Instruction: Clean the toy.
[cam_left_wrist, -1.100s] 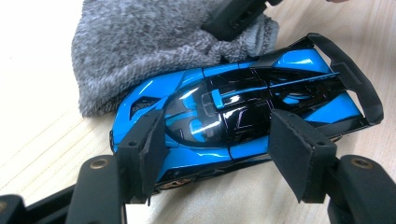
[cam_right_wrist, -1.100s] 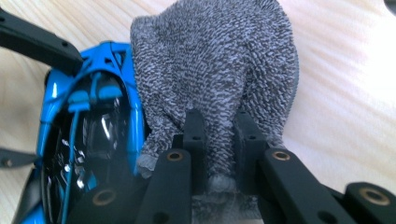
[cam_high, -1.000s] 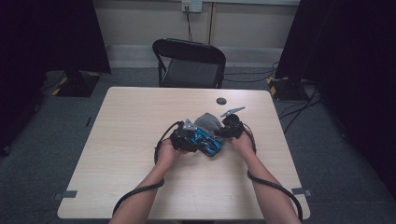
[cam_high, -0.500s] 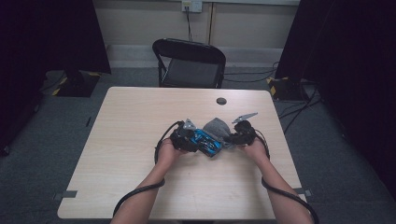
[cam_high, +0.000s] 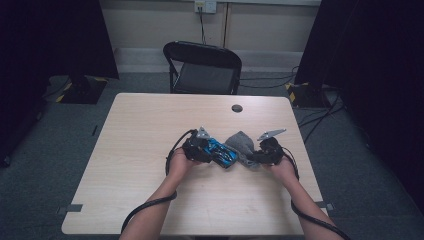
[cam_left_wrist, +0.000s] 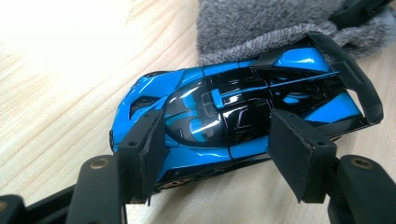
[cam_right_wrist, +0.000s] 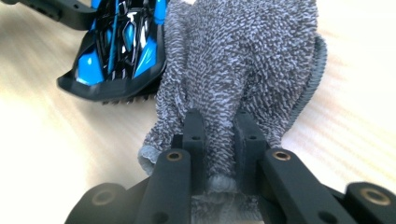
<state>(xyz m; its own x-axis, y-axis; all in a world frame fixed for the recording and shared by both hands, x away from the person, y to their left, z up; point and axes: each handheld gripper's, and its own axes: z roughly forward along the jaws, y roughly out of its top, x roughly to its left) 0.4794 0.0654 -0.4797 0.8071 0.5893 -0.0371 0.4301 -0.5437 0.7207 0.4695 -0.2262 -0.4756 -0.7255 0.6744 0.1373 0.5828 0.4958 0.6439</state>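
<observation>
My left gripper is clamped across the body of the blue and black toy sports car, which rests on the desk a little toward its right edge. My right gripper pinches a bunched grey terry cloth that touches the car's tail, between my two hands

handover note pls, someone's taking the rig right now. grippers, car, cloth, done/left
Left gripper: jaws astride the blue toy car, pads at its sides, pinning it to the table.
Right gripper: shut on a bunched fold of the grey cloth.
Cloth lies beside the car's rear wing, touching it.
Done: car steadied, cloth gripped.
Left: probably wiping the car with the cloth; no wipe contact on the bodywork visible yet.
</observation>
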